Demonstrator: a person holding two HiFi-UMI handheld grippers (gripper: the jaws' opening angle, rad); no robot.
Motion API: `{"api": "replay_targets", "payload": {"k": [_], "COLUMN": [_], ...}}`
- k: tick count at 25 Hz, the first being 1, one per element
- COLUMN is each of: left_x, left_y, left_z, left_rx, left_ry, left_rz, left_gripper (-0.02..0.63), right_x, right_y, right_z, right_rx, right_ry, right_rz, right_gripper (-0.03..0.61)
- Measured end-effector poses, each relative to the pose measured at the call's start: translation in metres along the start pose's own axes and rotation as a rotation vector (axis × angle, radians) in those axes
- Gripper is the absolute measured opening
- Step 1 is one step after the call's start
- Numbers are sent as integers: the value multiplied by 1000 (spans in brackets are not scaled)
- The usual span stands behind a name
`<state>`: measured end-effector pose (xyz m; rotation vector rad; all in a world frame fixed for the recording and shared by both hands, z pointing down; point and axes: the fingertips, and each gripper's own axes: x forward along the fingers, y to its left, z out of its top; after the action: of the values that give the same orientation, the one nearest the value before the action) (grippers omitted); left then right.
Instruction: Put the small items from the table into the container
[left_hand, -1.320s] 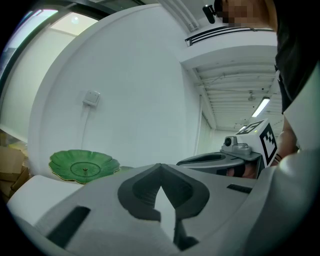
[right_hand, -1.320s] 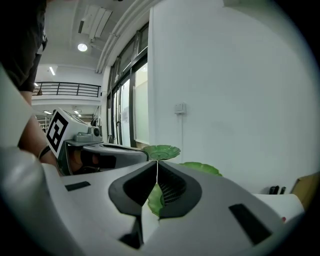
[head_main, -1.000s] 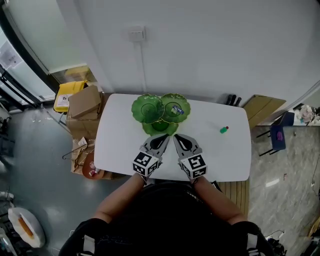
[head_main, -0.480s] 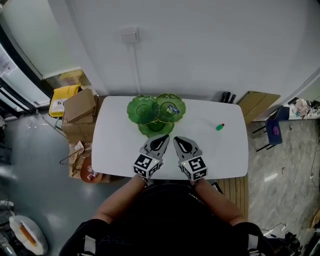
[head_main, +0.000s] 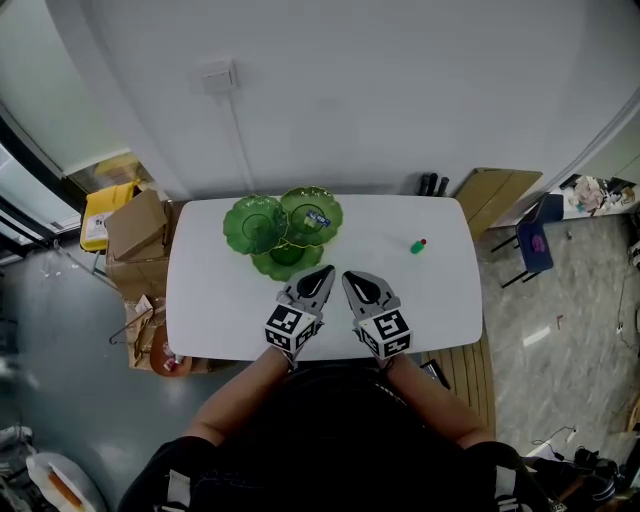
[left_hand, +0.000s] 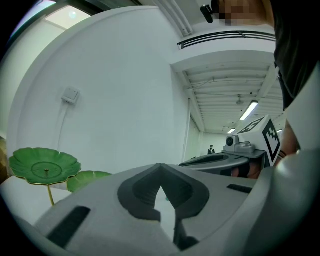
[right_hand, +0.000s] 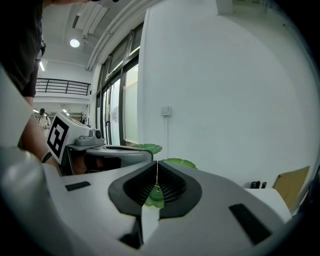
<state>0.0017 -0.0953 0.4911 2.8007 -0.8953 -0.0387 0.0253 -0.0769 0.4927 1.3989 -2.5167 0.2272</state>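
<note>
Over on the right side of the table (head_main: 220, 310) lies one small green item (head_main: 418, 245) with a red end. It is lying down. Its long way runs slantwise, and the red end points up toward the wall and a bit to the right. It is too small to tell more about it. It sits alone, well apart from the container (head_main: 258, 222) and from both grippers. The container is made of three green leaf dishes on thin stems, close together at the far side of the table, left of the middle. One small blue item (head_main: 319, 217) lies in the right-hand dish. I count two small items in all, one on the table and one in a dish. There are two grippers. The left gripper (head_main: 324, 270) and the right gripper (head_main: 350, 276) are side by side over the near part of the table, just in front of the container. Both point away from the person, toward the wall, and their tips lean in toward each other. The person's arms reach up from the bottom of the head view, bent at the elbows. The left gripper's (left_hand: 160, 172) jaws are closed tip to tip with nothing in them. The right gripper's (right_hand: 157, 167) jaws are closed the same way, also with nothing in them.
</note>
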Motion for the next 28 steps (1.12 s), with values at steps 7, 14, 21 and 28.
{"api": "replay_targets", "payload": {"k": [7,14,21,28], "left_x": [58,124,183,216], "left_y": [-22,-63,-111,-150], "left_z": [-1,-7,-12,-37], "left_rx": [-1,-12,-22,-28], "left_ry": [22,26,13,67], "left_rz": [25,88,151,172], "left_gripper": [8,8,8,8], "right_x": [-18,-47,-93,-119], "right_y": [-59,-128,-194,-244], "right_z": [-3,-3,-14,-43], "right_rx": [21,13,8,77], "right_ry": [-13,-16,-11,12], "right_rz": [38,120,178,188], "right_gripper": [20,20,20,20]}}
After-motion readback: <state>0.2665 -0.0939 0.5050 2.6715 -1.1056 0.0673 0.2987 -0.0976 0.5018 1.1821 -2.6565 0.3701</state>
